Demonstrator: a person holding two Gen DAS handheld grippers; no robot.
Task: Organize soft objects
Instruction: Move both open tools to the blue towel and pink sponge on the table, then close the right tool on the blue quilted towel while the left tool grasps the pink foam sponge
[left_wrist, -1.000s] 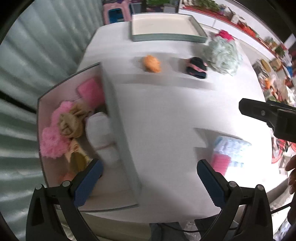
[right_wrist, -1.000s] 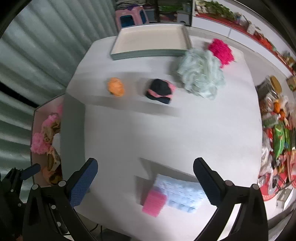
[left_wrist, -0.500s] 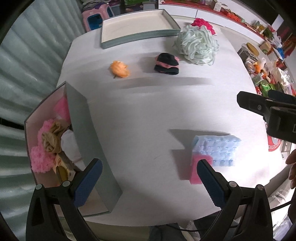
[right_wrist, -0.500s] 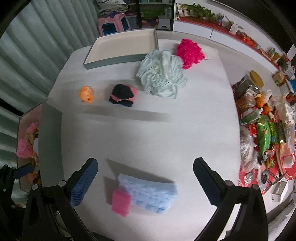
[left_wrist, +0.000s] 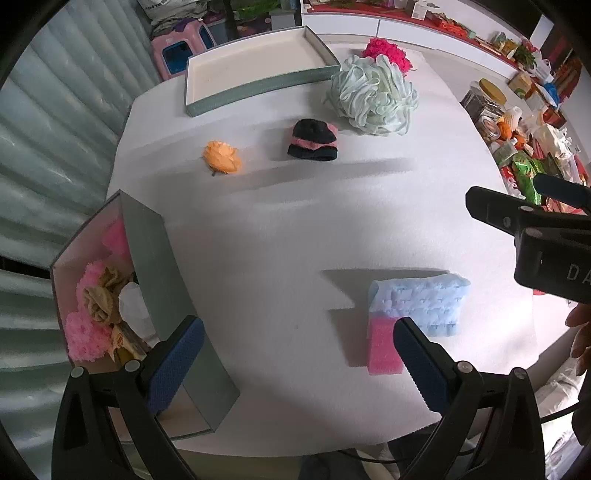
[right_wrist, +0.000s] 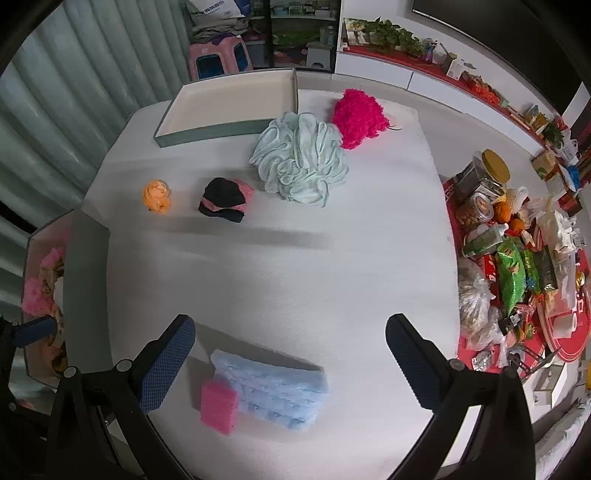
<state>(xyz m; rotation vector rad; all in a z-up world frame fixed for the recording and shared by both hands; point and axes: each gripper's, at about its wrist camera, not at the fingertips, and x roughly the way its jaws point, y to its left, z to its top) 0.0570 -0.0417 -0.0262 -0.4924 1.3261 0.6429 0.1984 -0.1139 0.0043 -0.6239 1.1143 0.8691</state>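
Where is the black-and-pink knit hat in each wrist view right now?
Left wrist: black-and-pink knit hat, upper centre, between the orange fabric flower and the pale green bath pouf.
Right wrist: hat, upper left of centre, same neighbours.
Shared landmark: shallow grey-green tray behind it.

Both views are bright and evenly lit, the white counter (left_wrist: 332, 229) close to washed out, with soft grey shadows stretching leftward from the blue sponge cloth (left_wrist: 421, 302) just ahead of the left tongs (left_wrist: 295, 365) and long faint bands crossing the counter farther ahead. Focus is crisp across the middle of each frame with no motion blur, though the right tongs (right_wrist: 291, 354) show slight softness on the nearest fingers. Fisheye distortion bows the counter edges and the corrugated wall, and a black vignette rings every corner.
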